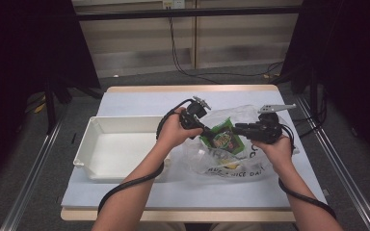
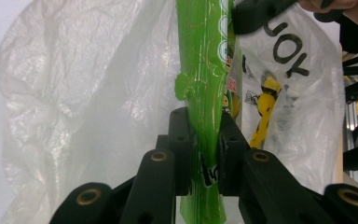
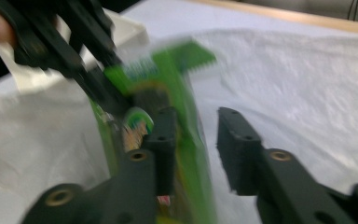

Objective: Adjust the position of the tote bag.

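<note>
1. We see the left tongs (image 2: pixel 204 154) squeezed tight on a flat green snack packet (image 2: pixel 205 84). Both black jaws press on the bottom part of it, one on each side.
2. In the high view the left tongs (image 1: pixel 203 130) hold the green snack packet (image 1: pixel 223 137) by its left edge.
3. The right tongs (image 3: pixel 196 135) stand partly open, with a clear gap between the jaws. The packet (image 3: pixel 186 140) lies against the left jaw in the right gripper view. The other jaw is apart from it, so these tongs are not squeezing it.
4. In the high view the right tongs (image 1: pixel 238 129) come at the packet from its right side.
5. The packet is held up just above a crinkly, see-through plastic bag with black letters (image 1: pixel 231 163), which lies on the pale blue table (image 1: pixel 139 103).
6. In the left gripper view the packet stands on its thin edge. Its long side runs straight up and away from the jaws, with the bag (image 2: pixel 88 93) behind it.
7. In the high view the packet is tilted, with its notched end pointing up and a little to the right.
8. An open white plastic tub (image 1: pixel 89 139) sits on the table to the left of both hands.
</note>
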Available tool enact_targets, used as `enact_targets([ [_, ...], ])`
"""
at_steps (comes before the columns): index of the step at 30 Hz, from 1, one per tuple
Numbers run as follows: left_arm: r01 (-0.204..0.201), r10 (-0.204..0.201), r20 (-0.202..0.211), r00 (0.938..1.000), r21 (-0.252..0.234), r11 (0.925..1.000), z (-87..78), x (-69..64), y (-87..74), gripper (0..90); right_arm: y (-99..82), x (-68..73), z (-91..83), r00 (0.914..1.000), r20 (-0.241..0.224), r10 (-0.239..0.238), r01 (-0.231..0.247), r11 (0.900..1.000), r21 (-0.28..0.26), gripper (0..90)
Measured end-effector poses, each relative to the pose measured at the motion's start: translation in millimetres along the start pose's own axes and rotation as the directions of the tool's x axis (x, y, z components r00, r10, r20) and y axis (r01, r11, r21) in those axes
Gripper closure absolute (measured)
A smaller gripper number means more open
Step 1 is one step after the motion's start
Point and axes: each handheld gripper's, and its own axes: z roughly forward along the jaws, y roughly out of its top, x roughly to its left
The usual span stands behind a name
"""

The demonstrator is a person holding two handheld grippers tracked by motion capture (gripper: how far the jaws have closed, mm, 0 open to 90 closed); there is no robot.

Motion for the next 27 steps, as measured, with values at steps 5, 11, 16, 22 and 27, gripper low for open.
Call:
enact_targets([
  [5, 0.002, -0.003, -0.032, 0.9995, -0.016, 0.9999, -16.7, -0.6, 10.8, 79.7, -6.9, 0.2, 1.5, 0.999, 0.025, -0.038, 0.036, 0.9961, 0.081, 47.2],
  [11, -0.03, 0.029, -0.057, 0.998, -0.021, 0.9993, -39.7, -3.4, 28.8, 79.5, -17.4, -1.1, 7.0, 0.9992, 0.02, -0.034, 0.031, 0.9896, 0.14, 35.0],
  [16, -0.051, 0.049, -0.081, 0.9955, -0.02, 0.9985, -62.5, -6.3, 39.1, 79.2, -20.3, -0.7, 7.1, 0.9984, 0.029, -0.048, 0.043, 0.986, 0.161, 29.9],
  [22, -0.081, 0.079, -0.112, 0.9905, -0.008, 0.9967, -90.3, -5.3, 46.3, 78.9, -25.3, 1.7, 5.6, 0.9969, 0.038, -0.069, 0.061, 0.9802, 0.188, 21.4],
  [27, -0.082, 0.083, -0.134, 0.9875, 0.013, 0.9966, -113.8, -4.1, 46.5, 78.5, -26.0, 6.5, 0.7, 0.9948, 0.048, -0.09, 0.079, 0.9792, 0.187, 17.3],
])
